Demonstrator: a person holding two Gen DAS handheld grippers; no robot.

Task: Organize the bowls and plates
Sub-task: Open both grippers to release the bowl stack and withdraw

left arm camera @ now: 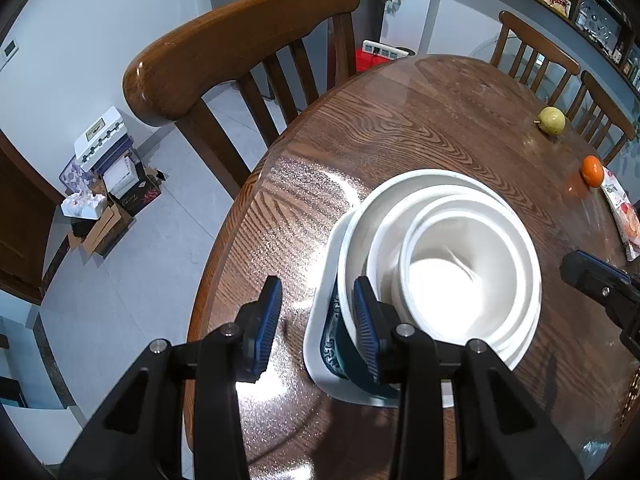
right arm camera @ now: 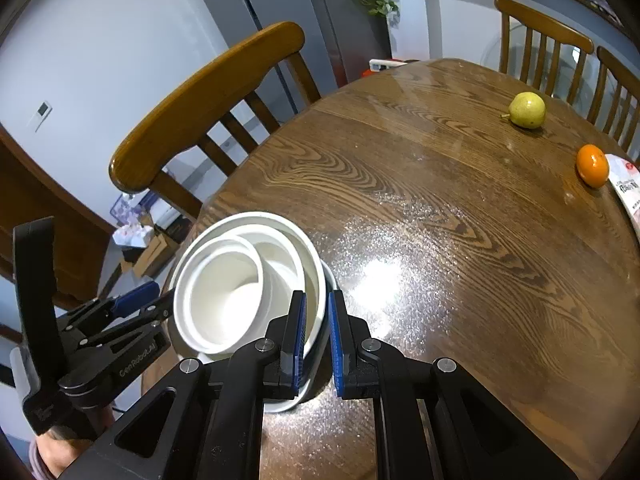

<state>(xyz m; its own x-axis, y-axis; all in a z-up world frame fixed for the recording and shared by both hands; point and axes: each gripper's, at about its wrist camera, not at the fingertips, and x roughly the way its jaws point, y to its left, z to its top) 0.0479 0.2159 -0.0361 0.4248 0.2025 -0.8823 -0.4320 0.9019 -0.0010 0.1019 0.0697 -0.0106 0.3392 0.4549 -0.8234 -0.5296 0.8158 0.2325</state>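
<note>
**A:** What is hard to make out in the stack?

**B:** The small white bowl (left arm camera: 448, 276) sits inside the large white bowl (left arm camera: 384, 216), and both rest tilted on a blue-patterned plate (left arm camera: 334, 354) over a white rectangular plate (left arm camera: 320, 320). The bowls hide most of both plates. The stack stands near the table (left arm camera: 420, 120) edge, by the wooden chair (left arm camera: 240, 40).

**A:** And the grippers?

**B:** The left gripper (left arm camera: 318, 324) stands partly open, gripping nothing; one pad sits over the stack's rim, the other over bare table. The right gripper (right arm camera: 318, 344) has its jaws drawn close on the large bowl's rim, though its fingers cover the contact. A hand shows cut off at the right-wrist view's lower corner.

**A:** Anything else around?

**B:** A pear (right arm camera: 528, 110) and an orange (right arm camera: 593, 166) lie well apart from the stack near the far edge, beside a packet (right arm camera: 628, 188) cut by the frame.
</note>
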